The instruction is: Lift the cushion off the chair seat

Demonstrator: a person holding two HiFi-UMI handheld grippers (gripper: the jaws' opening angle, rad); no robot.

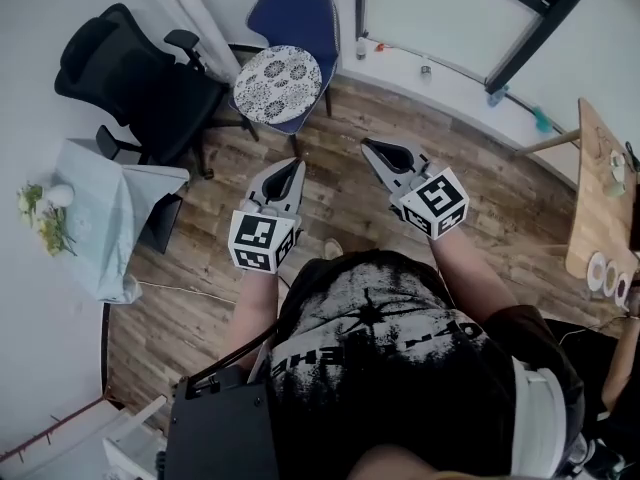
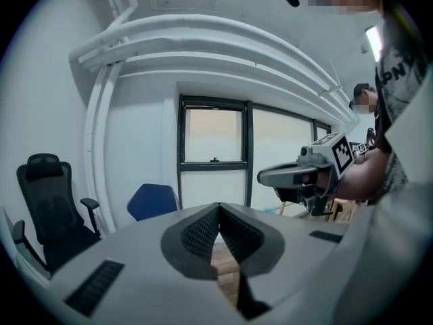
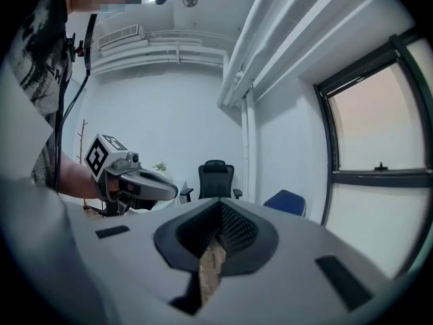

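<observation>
Bare wooden floor (image 1: 340, 148) runs open up to the blue chair (image 1: 305, 13) — a free lane. The black office chair (image 1: 130, 78) crowds its left side, armrest close; the draped counter (image 1: 110, 218) narrows the floor's left edge.

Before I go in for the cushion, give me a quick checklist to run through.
1. Cushion lying on the blue chair seat: ok.
2. Left gripper open for a grasp: not ok, jaws shut, empty.
3. Right gripper open for a grasp: not ok, jaws shut, empty.
4. Grippers at the cushion: not ok, both short of the chair.
5. Cushion tied to the seat: cannot tell.
</observation>
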